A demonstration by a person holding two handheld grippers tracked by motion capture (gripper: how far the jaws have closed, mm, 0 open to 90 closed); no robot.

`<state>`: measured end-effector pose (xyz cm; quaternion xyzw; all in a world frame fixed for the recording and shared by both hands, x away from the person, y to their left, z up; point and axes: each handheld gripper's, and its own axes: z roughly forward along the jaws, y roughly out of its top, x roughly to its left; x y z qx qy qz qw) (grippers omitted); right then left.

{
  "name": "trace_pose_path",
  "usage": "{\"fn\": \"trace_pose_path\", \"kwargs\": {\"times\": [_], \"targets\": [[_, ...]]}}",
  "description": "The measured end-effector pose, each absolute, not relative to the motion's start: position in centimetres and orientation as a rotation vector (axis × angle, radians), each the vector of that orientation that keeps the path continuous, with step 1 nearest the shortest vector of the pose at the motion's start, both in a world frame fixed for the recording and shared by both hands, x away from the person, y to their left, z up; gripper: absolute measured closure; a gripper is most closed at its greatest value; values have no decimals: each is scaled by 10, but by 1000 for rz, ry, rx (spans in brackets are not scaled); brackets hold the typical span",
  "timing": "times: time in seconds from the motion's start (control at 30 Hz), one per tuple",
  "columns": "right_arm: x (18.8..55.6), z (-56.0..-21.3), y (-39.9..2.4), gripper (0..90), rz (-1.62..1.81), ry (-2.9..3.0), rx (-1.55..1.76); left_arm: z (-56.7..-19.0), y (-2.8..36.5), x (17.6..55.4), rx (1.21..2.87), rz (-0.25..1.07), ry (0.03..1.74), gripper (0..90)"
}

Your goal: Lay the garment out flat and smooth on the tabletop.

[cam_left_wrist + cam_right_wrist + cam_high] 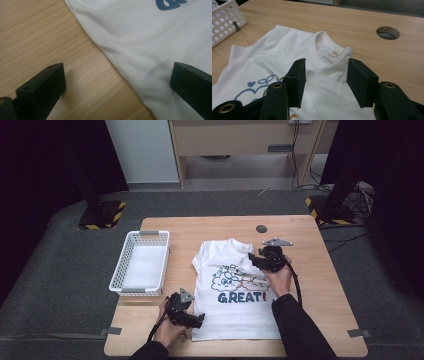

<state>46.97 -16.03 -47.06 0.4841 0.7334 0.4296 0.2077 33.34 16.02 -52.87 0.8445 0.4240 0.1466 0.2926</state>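
A white T-shirt point(235, 290) with a blue cartoon print and the word GREAT lies face up on the wooden table point(310, 270). My left gripper point(197, 320) rests at the shirt's lower left corner. In the left gripper view it point(117, 72) is open, its jaws wide apart on either side of the shirt's edge point(140, 32). My right gripper point(255, 260) hovers over the shirt's upper right, near the collar. Its jaws point(325, 75) stand open with nothing pinched, above a bunched fold of the shirt point(274, 50) beside the neck label.
A white perforated basket point(121, 265), nothing in it, stands left of the shirt, and its corner shows in the right gripper view point(224, 20). A round cable hole point(261, 228) point(387, 32) lies in the tabletop behind the collar. Bare wood runs along the table's right side.
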Motion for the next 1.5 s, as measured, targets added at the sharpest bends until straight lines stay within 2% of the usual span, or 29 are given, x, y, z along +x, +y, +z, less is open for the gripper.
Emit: {"fn": "trace_pose_path", "kwargs": {"times": [0.17,0.5,0.6,0.8,0.9,1.2,1.5], "targets": [[477,-477,-171,450,1128,2055,1353,-529,160,333,2249,391,1128,0],[494,-508,-169,441,1026,2159,1348,-529,160,334,2250,390,1124,0],[494,-514,-167,498,1010,2190,1344,-529,160,334,2250,390,1123,0],[490,-516,-164,754,930,2222,1325,-529,160,334,2250,390,1127,0],[490,-516,-165,851,898,2230,1328,-529,160,334,2250,390,1128,0],[491,-513,-171,872,879,2207,1359,-529,160,334,2250,390,1129,0],[488,-483,-197,872,945,2033,1409,-529,160,333,2249,391,1133,0]]}}
